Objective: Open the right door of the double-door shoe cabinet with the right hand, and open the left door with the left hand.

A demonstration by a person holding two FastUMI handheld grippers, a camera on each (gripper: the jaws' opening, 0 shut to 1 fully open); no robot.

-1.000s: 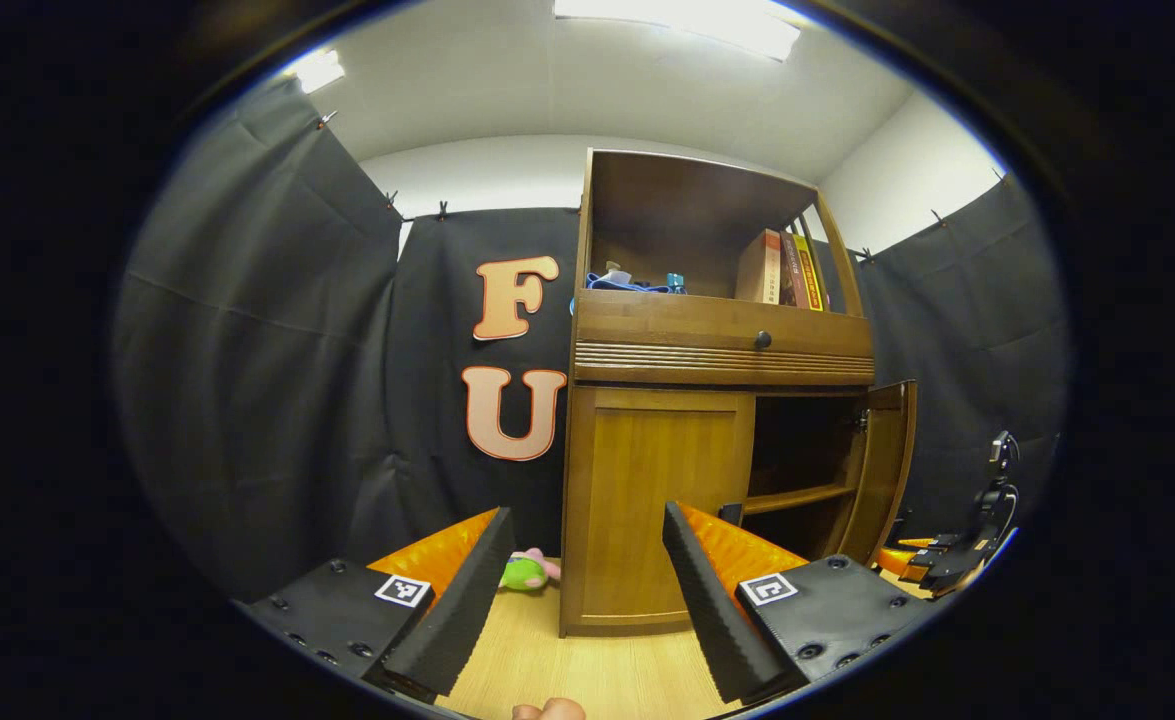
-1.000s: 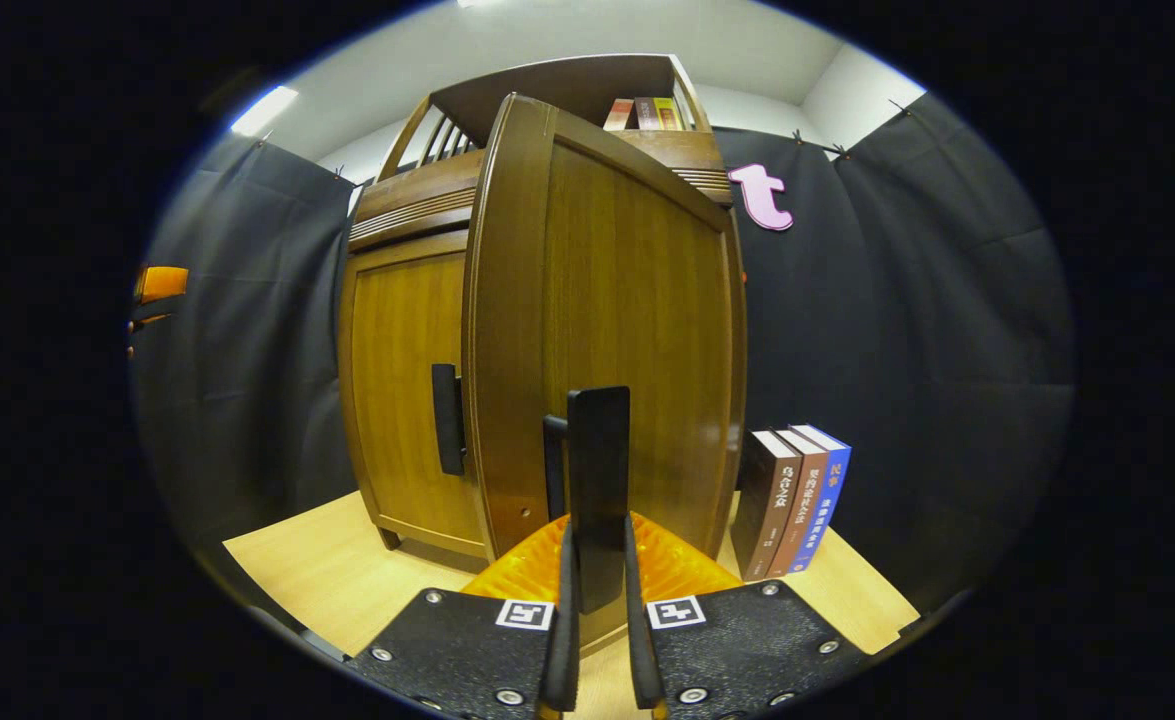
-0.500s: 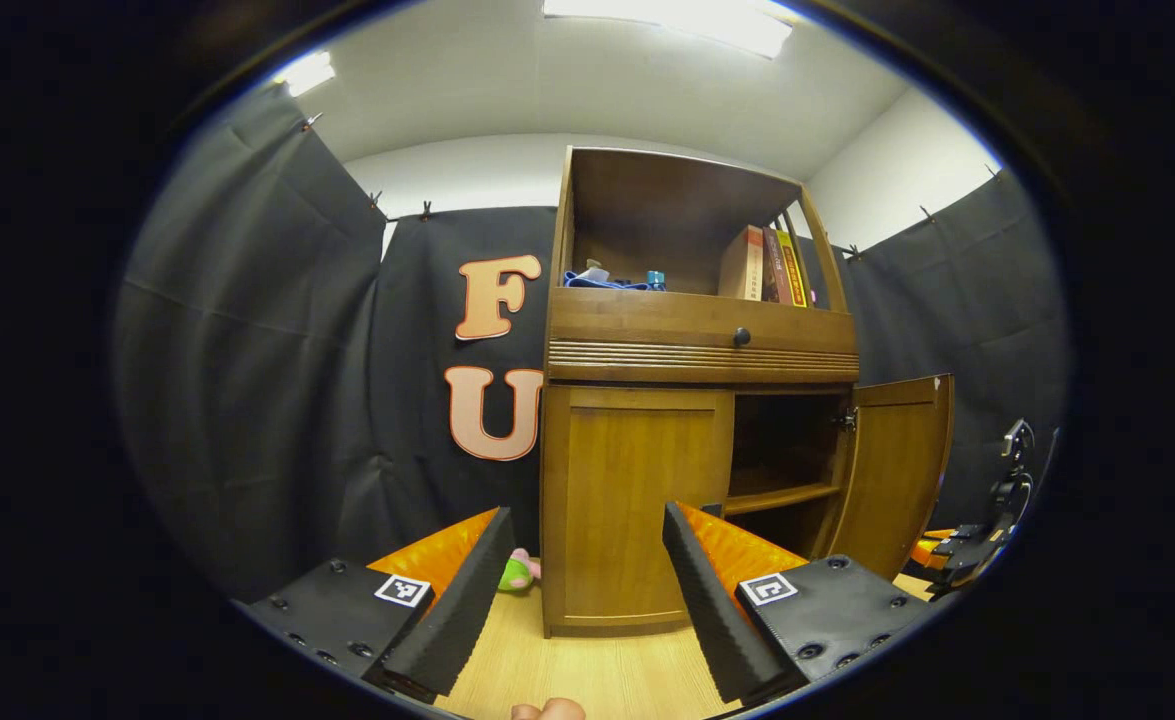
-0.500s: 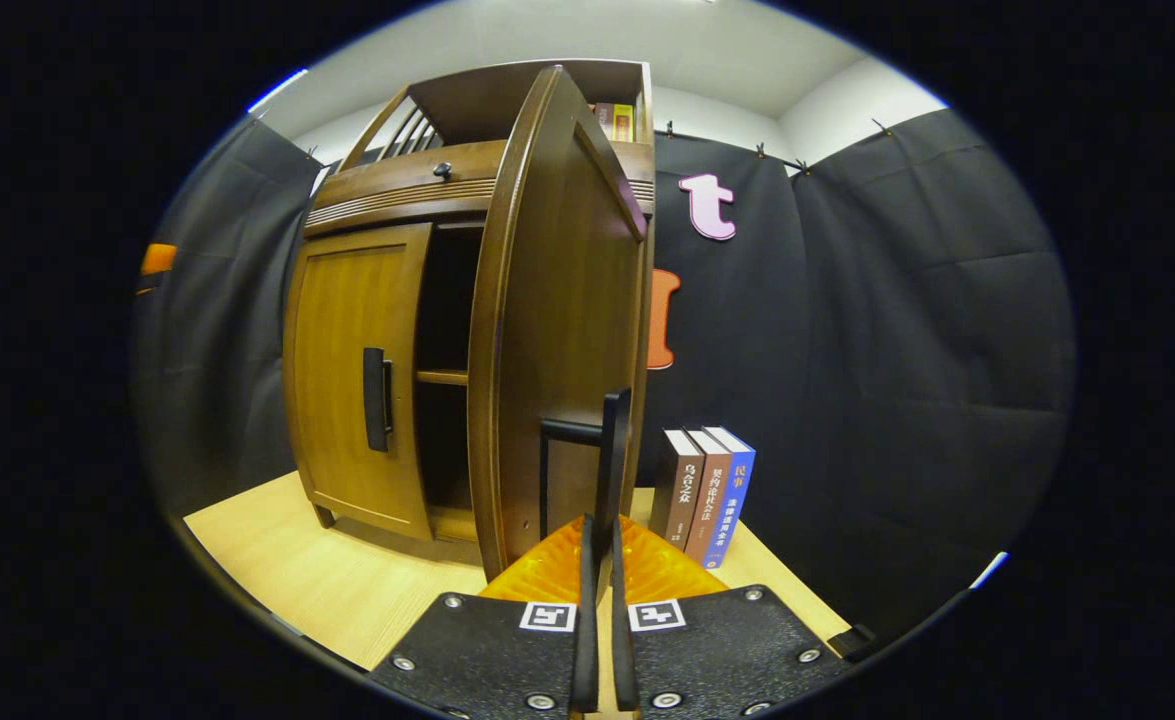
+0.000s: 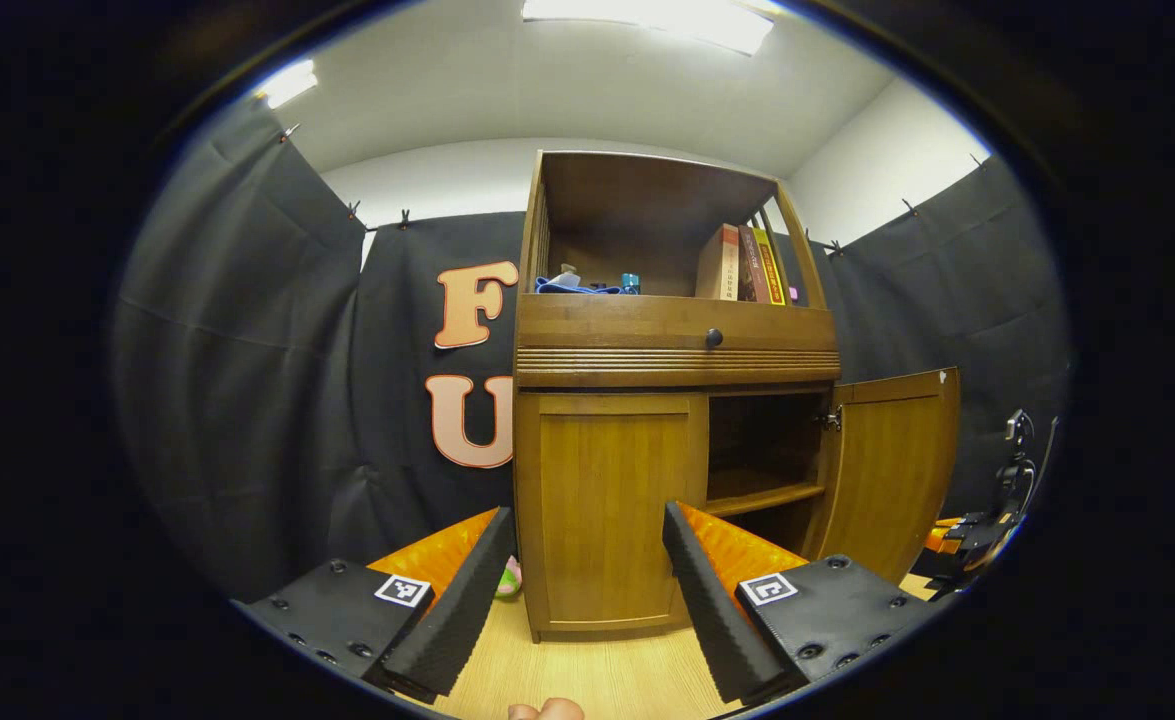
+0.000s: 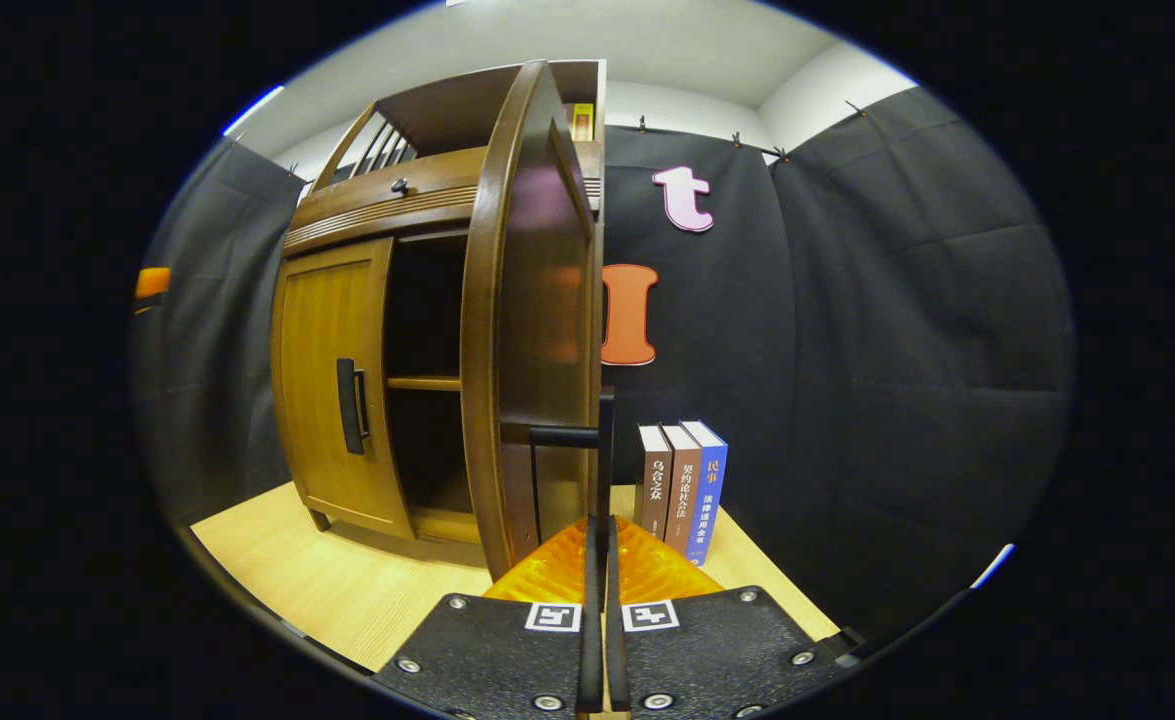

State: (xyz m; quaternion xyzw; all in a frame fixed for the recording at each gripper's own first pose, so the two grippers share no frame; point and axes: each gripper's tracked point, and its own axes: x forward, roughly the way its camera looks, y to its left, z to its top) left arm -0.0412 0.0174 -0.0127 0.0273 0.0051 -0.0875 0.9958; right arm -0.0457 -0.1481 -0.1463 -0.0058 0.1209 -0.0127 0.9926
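The wooden shoe cabinet stands ahead in the left gripper view. Its left door is closed, and its right door stands wide open, showing a shelf inside. My left gripper is open and holds nothing, well short of the left door. In the right gripper view the right door is seen nearly edge-on. My right gripper is shut on that door's black handle. The left door carries its own black handle.
Three books stand on the wooden floor beside the open door. More books and small items sit on the cabinet's top shelf. A drawer with a round knob runs above the doors. A green toy lies left of the cabinet.
The right door has swung farther open, with my right gripper holding its handle throughout. The cabinet has slid left in the left gripper view; the left gripper stays open.
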